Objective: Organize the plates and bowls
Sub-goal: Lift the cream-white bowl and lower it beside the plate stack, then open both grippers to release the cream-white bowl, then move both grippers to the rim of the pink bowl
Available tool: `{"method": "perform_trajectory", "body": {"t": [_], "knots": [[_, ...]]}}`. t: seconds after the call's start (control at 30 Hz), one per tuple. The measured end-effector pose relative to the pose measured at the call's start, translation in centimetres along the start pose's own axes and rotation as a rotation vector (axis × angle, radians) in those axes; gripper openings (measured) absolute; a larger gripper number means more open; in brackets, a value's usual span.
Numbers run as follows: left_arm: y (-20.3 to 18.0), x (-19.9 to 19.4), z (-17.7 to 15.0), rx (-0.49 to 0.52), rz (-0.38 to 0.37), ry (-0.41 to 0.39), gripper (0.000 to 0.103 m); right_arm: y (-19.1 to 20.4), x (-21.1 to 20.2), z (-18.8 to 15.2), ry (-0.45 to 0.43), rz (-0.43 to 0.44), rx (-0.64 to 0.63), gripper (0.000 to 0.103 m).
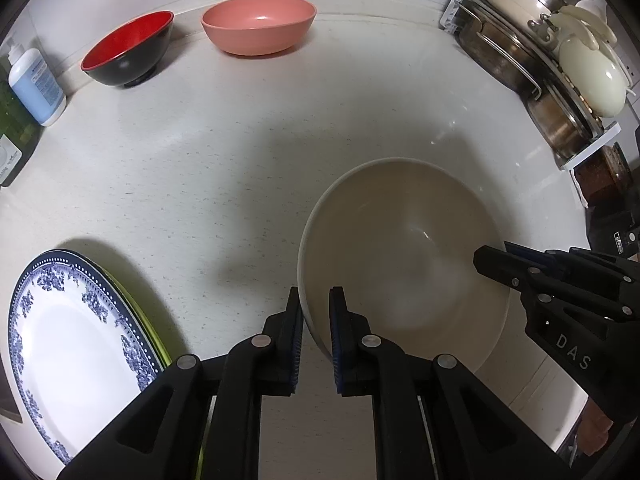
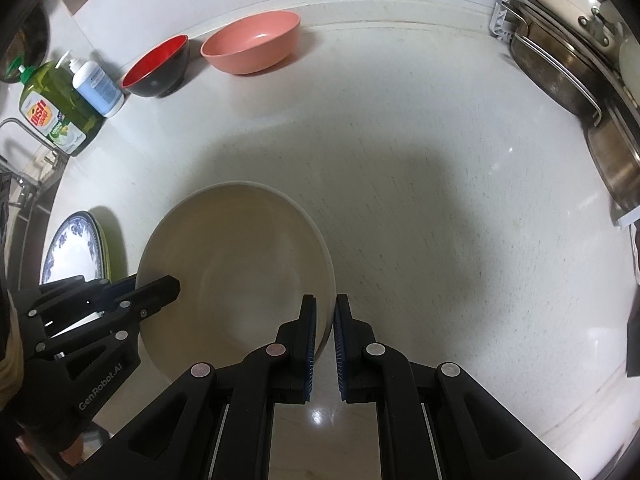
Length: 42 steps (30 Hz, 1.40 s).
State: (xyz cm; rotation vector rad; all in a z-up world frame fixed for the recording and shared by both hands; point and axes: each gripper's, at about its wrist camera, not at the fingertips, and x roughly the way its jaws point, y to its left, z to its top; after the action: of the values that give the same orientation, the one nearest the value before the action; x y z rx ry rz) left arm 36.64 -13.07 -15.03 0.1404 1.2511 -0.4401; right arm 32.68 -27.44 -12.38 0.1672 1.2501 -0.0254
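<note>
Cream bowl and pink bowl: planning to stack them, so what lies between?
Only bare countertop between the cream bowl and pink bowl, shown in both wrist views.

Left claw (image 1: 316, 300) and right claw (image 2: 325, 308) point steeply down, both clamped on cream bowl (image 1: 400, 240) rim, opposite sides.

White speckled bench (image 2: 400, 200), green dish soap bottle (image 2: 56, 112) and blue-labelled pump bottle (image 2: 98, 84) far left of the gripper, steel pans and cream lids in white rack (image 1: 560, 60) far right, faucet (image 2: 24, 136) at left edge
</note>
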Motion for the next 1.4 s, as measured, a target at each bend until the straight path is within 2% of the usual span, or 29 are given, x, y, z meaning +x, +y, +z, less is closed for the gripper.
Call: {"method": "perform_trajectory", "body": {"t": [0.27, 0.43, 0.5, 0.53, 0.57, 0.73, 0.87, 1.4], "knots": [[0.1, -0.1, 0.2, 0.004, -0.001, -0.006, 0.019, -0.2, 0.0, -0.1, -0.002, 0.01, 0.0, 0.011], [0.1, -0.9, 0.4, 0.022, 0.045, -0.052, 0.044, -0.3, -0.3, -0.3, -0.02, 0.005, -0.004, 0.011], [0.3, -1.4, 0.5, 0.024, 0.049, -0.068, 0.048, -0.2, -0.6, -0.3, -0.032, -0.012, -0.009, 0.016], [0.5, -1.7, 0.6, 0.023, 0.056, -0.081, 0.052, -0.2, -0.8, -0.3, -0.04, -0.019, -0.009, 0.024], [0.6, -2.1, 0.7, 0.022, 0.062, -0.095, 0.053, -0.2, -1.0, -0.2, -0.047, -0.017, -0.009, 0.027], [1.4, -4.2, 1.5, 0.033, 0.085, -0.169, 0.068, 0.0, -2.2, 0.3, -0.082, -0.013, -0.007, 0.027], [1.7, -5.6, 2.7, 0.049, 0.113, -0.22, 0.072, 0.4, -3.2, 1.1, -0.117, -0.012, -0.018, 0.035], [5.2, -7.5, 9.4, 0.015, 0.138, -0.272, 0.073, 3.1, -4.9, 8.0, -0.226, -0.028, -0.07, 0.036]]}}
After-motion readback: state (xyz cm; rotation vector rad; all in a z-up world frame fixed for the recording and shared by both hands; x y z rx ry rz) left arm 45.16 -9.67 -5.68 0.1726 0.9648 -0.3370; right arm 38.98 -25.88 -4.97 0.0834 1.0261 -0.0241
